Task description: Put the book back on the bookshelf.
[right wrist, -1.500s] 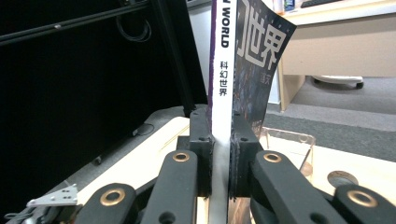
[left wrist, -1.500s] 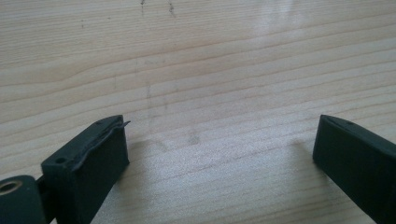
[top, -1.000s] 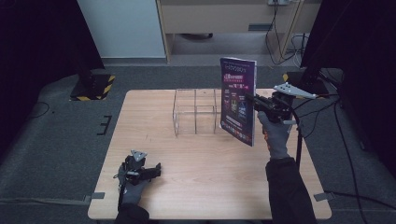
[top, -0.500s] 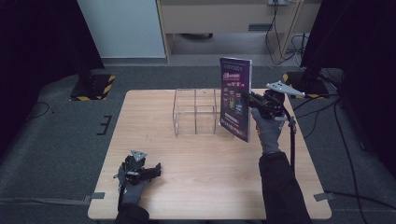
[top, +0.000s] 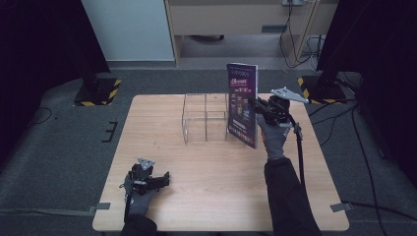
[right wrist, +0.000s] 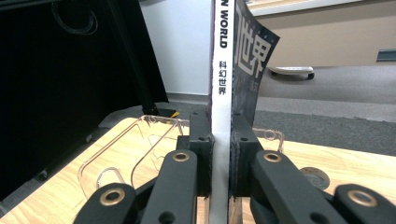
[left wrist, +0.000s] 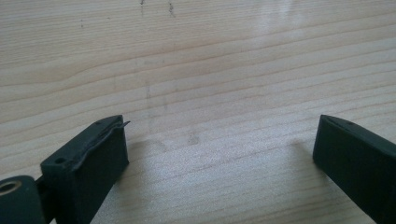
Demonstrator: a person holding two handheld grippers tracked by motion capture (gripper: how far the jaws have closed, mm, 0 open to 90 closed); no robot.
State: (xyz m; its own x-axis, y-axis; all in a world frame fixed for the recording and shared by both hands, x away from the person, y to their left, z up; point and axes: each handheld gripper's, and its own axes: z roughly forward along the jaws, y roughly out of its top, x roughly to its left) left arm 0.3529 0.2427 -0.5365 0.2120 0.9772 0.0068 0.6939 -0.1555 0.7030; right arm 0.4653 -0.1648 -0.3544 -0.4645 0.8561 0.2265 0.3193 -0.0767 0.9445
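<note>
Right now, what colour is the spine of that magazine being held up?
White, with black lettering; the magazine spine shows best in the right gripper view.

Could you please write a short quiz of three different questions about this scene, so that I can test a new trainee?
1. True or false: the right gripper is shut on the spine of the magazine.
2. Multiple choice: where does the clear organizer stand? A) at the near edge of the table; B) on the far half, directly left of the magazine as the high view shows it; C) on the floor.
3. Fill in: the left gripper rests low over bare wood with its jaws ____.

Key
1. True: both jaws press the white spine, and the magazine stands upright.
2. B.
3. Open, with nothing between them.
</note>
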